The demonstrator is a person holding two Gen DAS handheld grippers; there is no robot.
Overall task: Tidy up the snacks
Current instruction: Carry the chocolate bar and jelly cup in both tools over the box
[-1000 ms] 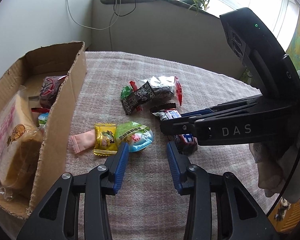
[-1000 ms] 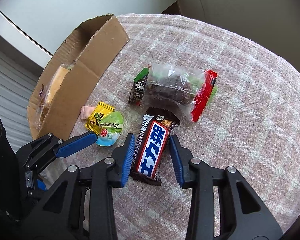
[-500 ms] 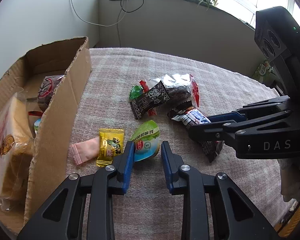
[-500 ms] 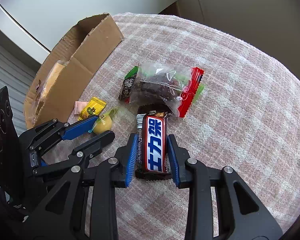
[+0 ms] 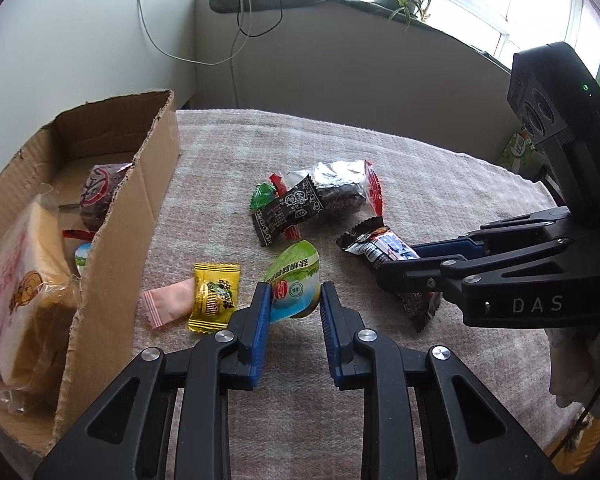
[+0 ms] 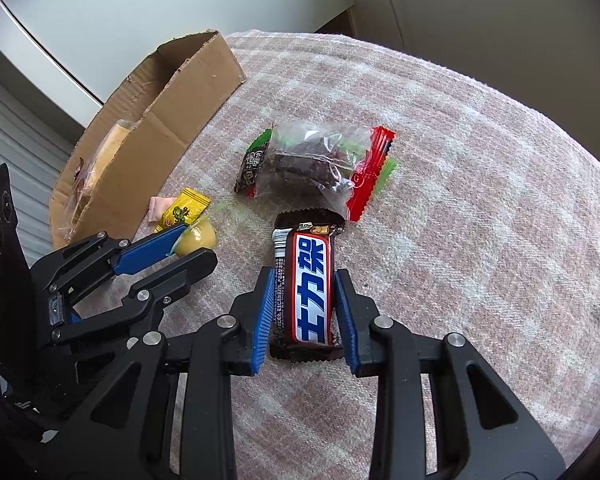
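My left gripper (image 5: 292,304) is shut on a small jelly cup (image 5: 294,280) with a green and white lid, held tilted just above the cloth. From the right wrist view the same cup (image 6: 198,238) shows yellow between the left gripper's blue pads. My right gripper (image 6: 302,304) is shut on a brown, red and blue chocolate bar (image 6: 308,284), which also shows in the left wrist view (image 5: 388,250). A cardboard box (image 5: 112,248) with several snacks inside stands at the left.
On the pink checked cloth (image 6: 460,200) lie a yellow candy (image 5: 214,296), a pink sachet (image 5: 168,306), a black packet (image 5: 288,208) and a clear bag of dark cake with red ends (image 6: 320,164). The table's edge is at the right.
Both grippers have closed: the left on the jelly cup, which now stands tilted up off the cloth, the right on the chocolate bar, which turned straight between the pads.
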